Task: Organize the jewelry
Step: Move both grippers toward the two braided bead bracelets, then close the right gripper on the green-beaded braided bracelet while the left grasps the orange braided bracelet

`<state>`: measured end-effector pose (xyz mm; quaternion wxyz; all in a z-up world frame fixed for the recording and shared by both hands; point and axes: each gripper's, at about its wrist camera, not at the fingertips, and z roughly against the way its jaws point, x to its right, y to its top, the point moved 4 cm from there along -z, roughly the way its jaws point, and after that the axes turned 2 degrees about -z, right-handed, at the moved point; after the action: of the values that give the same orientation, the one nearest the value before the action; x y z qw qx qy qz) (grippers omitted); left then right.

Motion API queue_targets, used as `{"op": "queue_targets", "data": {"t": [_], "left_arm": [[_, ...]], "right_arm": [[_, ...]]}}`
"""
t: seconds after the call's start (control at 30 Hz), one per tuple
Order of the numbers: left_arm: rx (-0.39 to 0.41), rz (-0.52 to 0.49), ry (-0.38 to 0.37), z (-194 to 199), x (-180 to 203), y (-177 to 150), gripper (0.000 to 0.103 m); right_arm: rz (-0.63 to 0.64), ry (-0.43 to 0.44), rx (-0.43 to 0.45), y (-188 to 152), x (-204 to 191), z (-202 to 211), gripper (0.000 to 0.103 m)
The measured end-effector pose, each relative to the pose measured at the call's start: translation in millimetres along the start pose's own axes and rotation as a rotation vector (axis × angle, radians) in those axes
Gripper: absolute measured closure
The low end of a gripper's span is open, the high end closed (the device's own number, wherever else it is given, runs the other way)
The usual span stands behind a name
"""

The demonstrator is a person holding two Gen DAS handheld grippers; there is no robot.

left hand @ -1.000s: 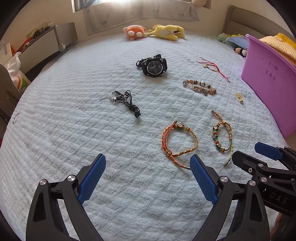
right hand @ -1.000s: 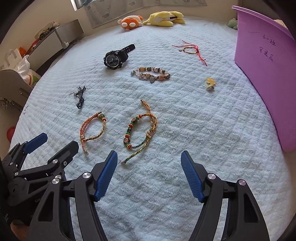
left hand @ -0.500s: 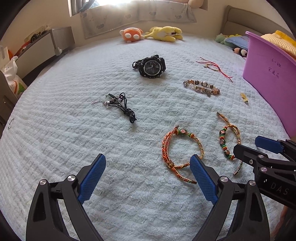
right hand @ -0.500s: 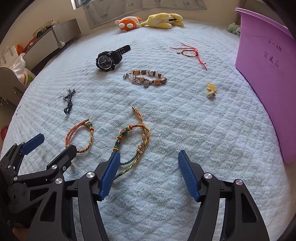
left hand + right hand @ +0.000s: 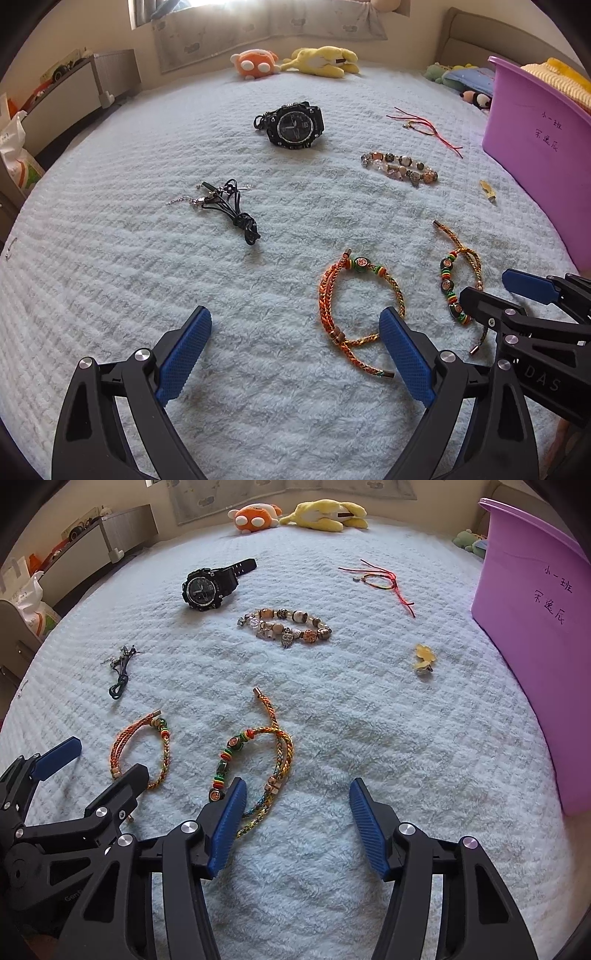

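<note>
On the pale blue bedspread lie a black watch point(image 5: 293, 125) point(image 5: 207, 587), a bead bracelet point(image 5: 400, 168) point(image 5: 288, 627), a red string bracelet point(image 5: 384, 578), a black cord necklace point(image 5: 229, 206) and a small yellow charm point(image 5: 424, 659). My left gripper point(image 5: 295, 321) is open; the orange braided bracelet point(image 5: 354, 306) lies just ahead of its right finger. The jaws of my right gripper point(image 5: 298, 790) are closing, with nothing pressed between the pads. The multicolour beaded bracelet point(image 5: 255, 760) lies at its left finger, its tail running under that pad.
A purple bin point(image 5: 535, 646) with handwriting stands along the right edge of the bed. Orange point(image 5: 255, 62) and yellow point(image 5: 321, 61) plush toys lie at the far side. A low shelf point(image 5: 62, 99) and bags stand off the bed's left.
Both grippers have come down and forward, so the two braided bracelets now sit close to the fingertips. The right gripper's jaws have narrowed. No jewelry has moved.
</note>
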<state>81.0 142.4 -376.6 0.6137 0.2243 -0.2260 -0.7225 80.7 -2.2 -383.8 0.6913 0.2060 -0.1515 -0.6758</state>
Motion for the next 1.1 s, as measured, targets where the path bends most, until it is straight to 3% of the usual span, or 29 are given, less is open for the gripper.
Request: {"op": "queue_targets", "data": {"t": [0.27, 0.57, 0.9, 0.97, 1.0, 1.1], "left_arm": [[-0.017, -0.004, -0.009, -4.5, 0.5, 1.0, 0.013], [-0.018, -0.018, -0.004, -6.0, 5.0, 0.9, 0.021], [0.002, -0.074, -0.025, -0.3, 17.1, -1.5, 0.049], [0.005, -0.088, -0.031, 1.2, 20.1, -2.2, 0.055], [0.006, -0.098, -0.041, 1.6, 22.2, -2.6, 0.062], [0.0, -0.107, -0.064, 1.9, 24.2, -2.9, 0.068]], "right_arm": [[0.007, -0.02, 0.016, 0.0, -1.7, -1.3, 0.051], [0.019, -0.042, 0.03, -1.1, -5.4, -1.8, 0.055], [0.028, -0.064, 0.042, -2.7, -12.8, -2.1, 0.065], [0.037, -0.055, 0.04, -2.6, -17.2, -2.5, 0.079], [0.044, -0.049, 0.037, -2.6, -20.5, -2.8, 0.082], [0.042, -0.036, 0.028, -1.6, -24.5, -3.5, 0.092]]}}
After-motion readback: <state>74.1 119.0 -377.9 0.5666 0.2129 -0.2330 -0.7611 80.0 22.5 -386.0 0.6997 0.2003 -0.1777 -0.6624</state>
